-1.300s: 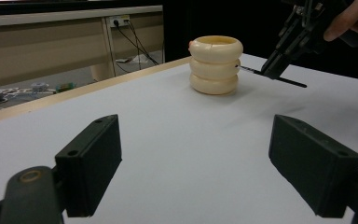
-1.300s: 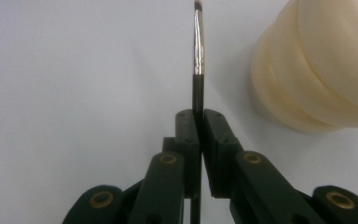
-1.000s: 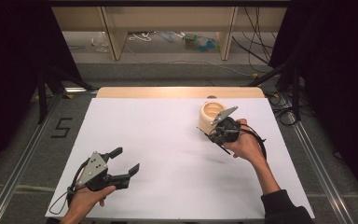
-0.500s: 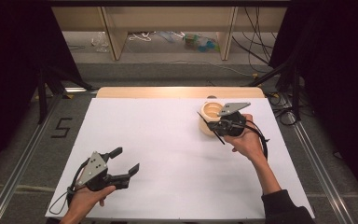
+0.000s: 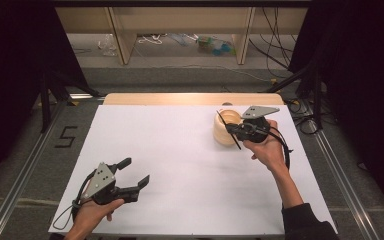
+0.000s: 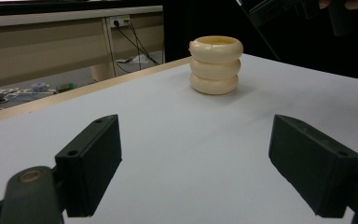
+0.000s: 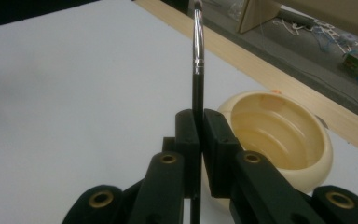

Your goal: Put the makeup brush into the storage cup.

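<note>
Right gripper view: the right gripper (image 7: pixel 199 122) is clenched on a thin black brush (image 7: pixel 197 84), just beside the cream ribbed holder (image 7: pixel 279 135); the left gripper (image 6: pixel 209 163) rests released, well apart.

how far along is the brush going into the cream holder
Done: the right gripper is shut on the thin black brush and has it off the table. In hand: it hovers beside the cream ribbed holder, which looks empty. Left: dropping the brush in. The left gripper rests open, away from it.
</note>
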